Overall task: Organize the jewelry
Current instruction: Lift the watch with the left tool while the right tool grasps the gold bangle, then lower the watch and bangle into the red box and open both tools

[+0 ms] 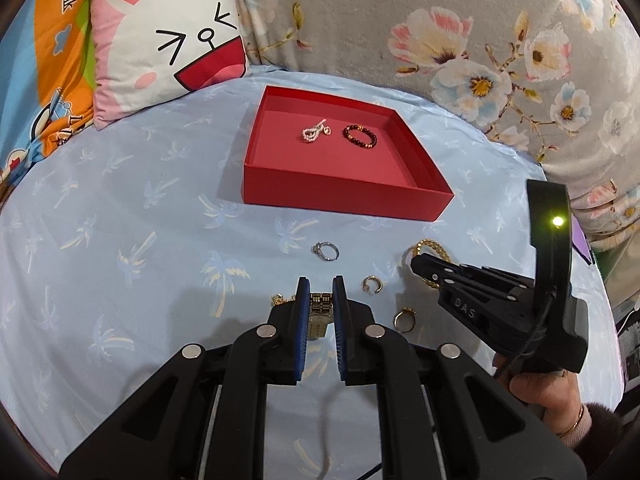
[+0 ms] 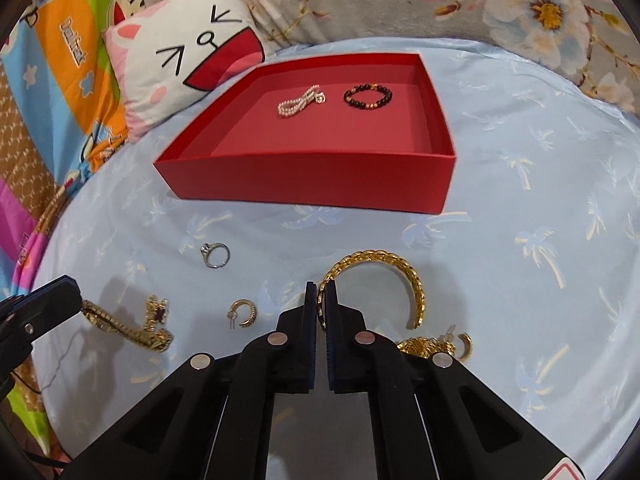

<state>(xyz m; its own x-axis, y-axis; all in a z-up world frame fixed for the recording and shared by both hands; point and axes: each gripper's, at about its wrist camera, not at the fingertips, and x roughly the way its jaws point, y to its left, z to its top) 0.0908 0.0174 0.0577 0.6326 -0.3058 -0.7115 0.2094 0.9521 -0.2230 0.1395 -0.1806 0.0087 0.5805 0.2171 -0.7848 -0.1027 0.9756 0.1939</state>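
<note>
A red box sits on the blue sheet and holds a pearl bracelet and a dark bead bracelet. My right gripper is shut on a gold chain bangle at its left end. My left gripper straddles a gold link watch band, jaws close on it. Loose on the sheet lie a silver ring, a gold hoop earring, and a gold ring.
A cat-face pillow lies behind the box on the left. A floral quilt rises behind and to the right. More gold pieces lie beside my right gripper. A bright cartoon blanket lies at the far left.
</note>
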